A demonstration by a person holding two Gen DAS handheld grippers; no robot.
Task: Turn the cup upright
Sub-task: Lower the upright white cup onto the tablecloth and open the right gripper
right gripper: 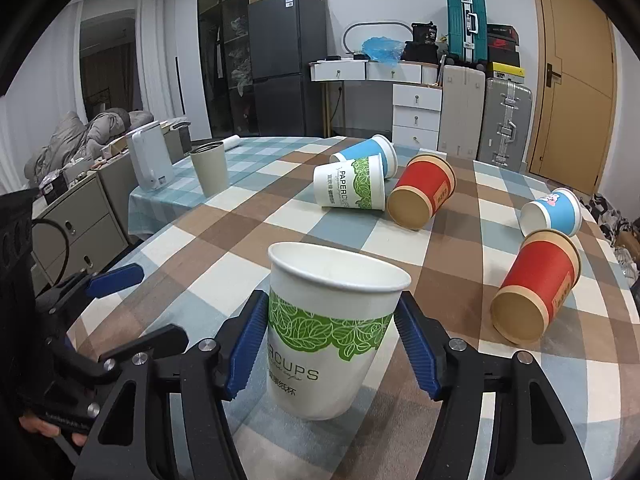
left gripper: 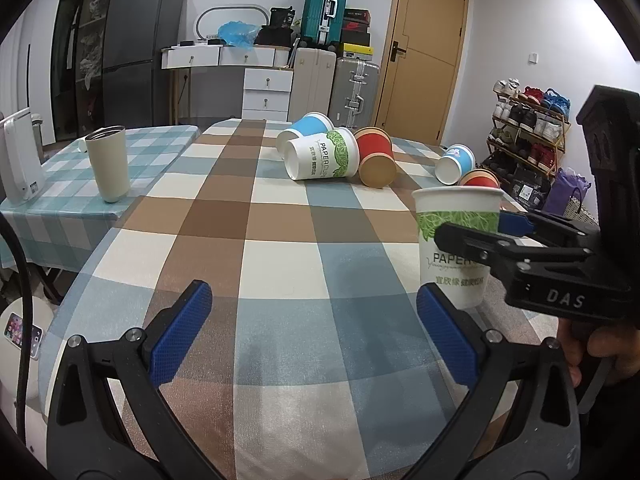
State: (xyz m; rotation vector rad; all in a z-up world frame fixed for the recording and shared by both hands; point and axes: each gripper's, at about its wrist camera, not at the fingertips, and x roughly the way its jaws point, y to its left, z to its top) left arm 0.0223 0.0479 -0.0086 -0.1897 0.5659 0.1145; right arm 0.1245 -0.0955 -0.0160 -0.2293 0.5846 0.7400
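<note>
A white paper cup with a green leaf band (right gripper: 328,332) stands upright on the checked tablecloth, between the blue pads of my right gripper (right gripper: 332,344); the pads touch its sides below the rim. It also shows in the left wrist view (left gripper: 456,240), with the right gripper (left gripper: 492,232) around it. My left gripper (left gripper: 316,340) is open and empty over the cloth, left of that cup. Other cups lie on their sides: white and green (left gripper: 320,154), blue (left gripper: 308,126), red (left gripper: 374,156), small blue (right gripper: 554,216), red (right gripper: 536,286).
A beige tumbler (left gripper: 107,164) and a white appliance (left gripper: 20,160) stand on a second table at the left. The checked table (left gripper: 280,260) drops off at its left edge. Drawers, suitcases and a door are behind.
</note>
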